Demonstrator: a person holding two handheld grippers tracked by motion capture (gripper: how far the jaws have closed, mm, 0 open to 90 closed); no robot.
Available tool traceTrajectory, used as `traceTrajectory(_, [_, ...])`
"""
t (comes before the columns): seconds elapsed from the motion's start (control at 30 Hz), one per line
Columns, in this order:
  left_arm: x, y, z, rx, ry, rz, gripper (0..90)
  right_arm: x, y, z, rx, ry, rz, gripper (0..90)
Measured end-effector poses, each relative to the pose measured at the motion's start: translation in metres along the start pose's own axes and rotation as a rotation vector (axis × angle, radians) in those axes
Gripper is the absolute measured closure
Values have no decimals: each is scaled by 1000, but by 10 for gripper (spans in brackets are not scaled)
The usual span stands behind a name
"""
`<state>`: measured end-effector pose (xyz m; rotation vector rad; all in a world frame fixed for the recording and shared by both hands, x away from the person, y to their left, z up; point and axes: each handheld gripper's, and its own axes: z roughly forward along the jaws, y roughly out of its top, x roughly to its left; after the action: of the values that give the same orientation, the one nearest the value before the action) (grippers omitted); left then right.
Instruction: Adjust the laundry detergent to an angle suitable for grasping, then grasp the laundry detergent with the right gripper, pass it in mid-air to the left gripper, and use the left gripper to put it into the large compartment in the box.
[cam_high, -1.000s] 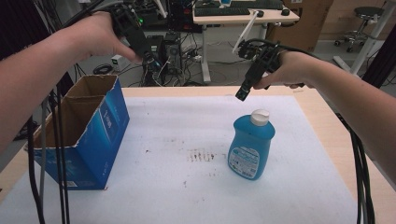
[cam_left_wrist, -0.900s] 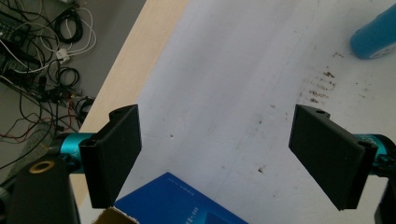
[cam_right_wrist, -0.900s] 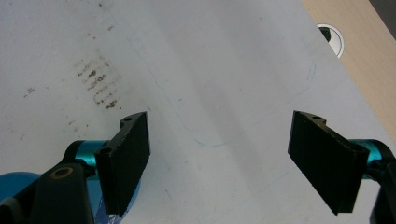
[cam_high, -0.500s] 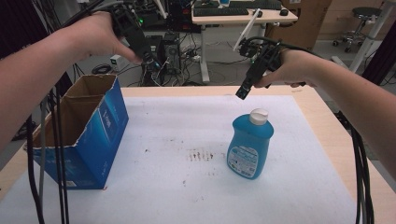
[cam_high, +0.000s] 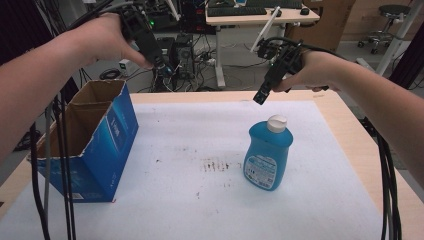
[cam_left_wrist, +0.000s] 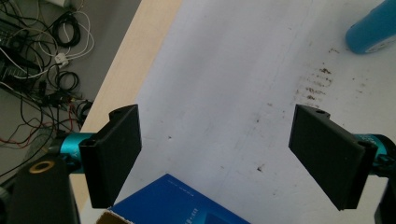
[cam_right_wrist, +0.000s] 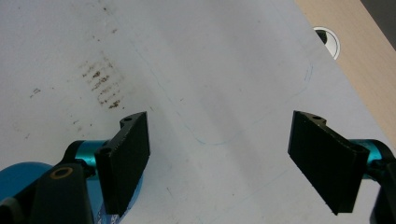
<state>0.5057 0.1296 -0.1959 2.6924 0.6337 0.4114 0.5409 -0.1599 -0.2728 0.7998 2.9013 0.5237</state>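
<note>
Watching the near side: the blue cardboard box (cam_high: 87, 145) stands open-topped at the table's left, flaps up, on the white sheet (cam_high: 200, 210).
Bottle: the blue bottle (cam_high: 268, 152) with a white cap stands upright right of centre, well apart from the box, brown smudges (cam_high: 216, 165) between them.
Right gripper (cam_high: 263, 94): held in the air above and just behind the cap, jaws spread wide, nothing between them; in the right gripper view the bottle sits low at the left jaw's outer side, not in the gap.
Left gripper (cam_high: 160, 62): raised beyond the box, jaws wide apart and empty.
Risk: I'd guess a descent from here lands one jaw on the cap, tipping the bottle; it's tall and likely slick.
</note>
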Motion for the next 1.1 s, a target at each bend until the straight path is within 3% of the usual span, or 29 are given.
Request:
traceTrajectory(0.57, [-6, 4, 1, -1, 2, 23, 172, 2, -2, -5, -14, -5, 2, 203])
traceTrajectory(0.87, [-11, 3, -3, -3, 0, 43, 172, 5, -7, -15, -48, -10, 10, 203])
traceTrajectory(1.1, [-12, 1, -4, -11, -3, 50, 172, 2, -15, -28, -108, -9, 25, 203])
